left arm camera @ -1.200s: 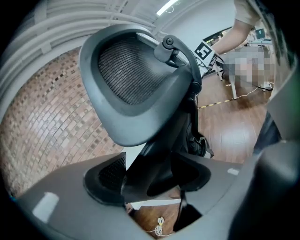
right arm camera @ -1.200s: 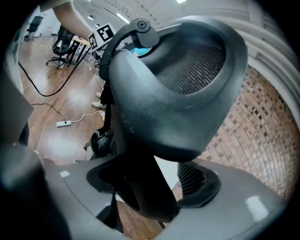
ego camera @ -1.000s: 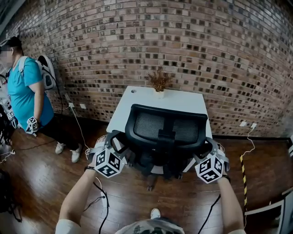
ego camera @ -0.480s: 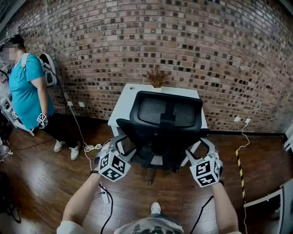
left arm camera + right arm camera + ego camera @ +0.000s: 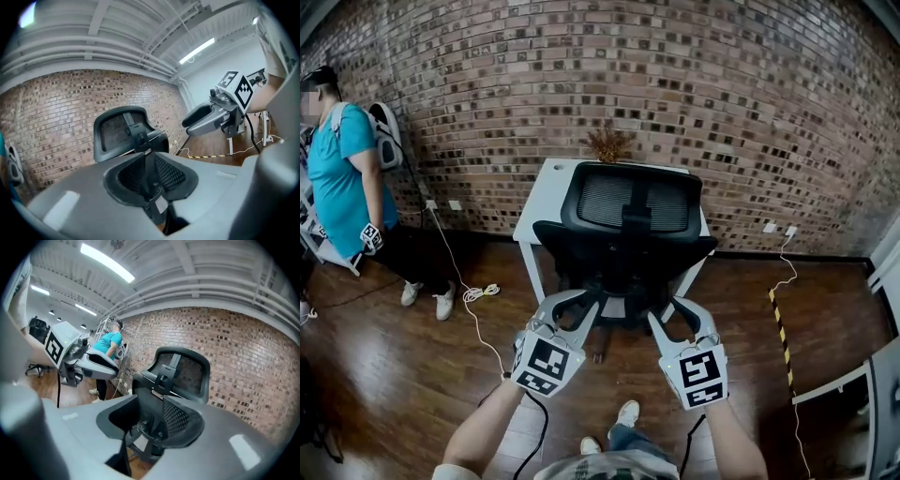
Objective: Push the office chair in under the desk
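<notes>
Head view puts the office chair (image 5: 633,211) in the upper middle of the frame, standing upright with its long axis vertical. Its seat front points away toward the brick wall (image 5: 722,112) and its backrest faces the camera. The seat sits partly under the front edge of the desk (image 5: 542,192), and the backrest stands just in front of that edge.

The backrest is a wide, rounded rectangle of black mesh in a black plastic frame, with a solid spine down its centre. Dark armrests stick out at either side. The desk is a plain white slab on white legs, with a small dried plant (image 5: 605,145) at its far edge. The wall is rough red-brown brick with pale and dark bricks scattered through it. The floor (image 5: 394,375) is glossy dark wood plank, crossed by a white cable (image 5: 473,295) at the left and a yellow-and-black striped strip (image 5: 778,323) at the right.

Both grippers sit in the lower middle, well clear of the chair, with smooth grey jaws. The left gripper (image 5: 589,300) has just been closing and its jaws are only a narrow slit apart, with nothing between them. The right gripper (image 5: 666,309) has also been closing. Its jaws stand clearly apart and empty, and its own view shows only the distant chair through the gap.

The marker cubes (image 5: 546,364) carry bold black-and-white square patterns. A person (image 5: 342,178) in a teal shirt stands at the far left.
</notes>
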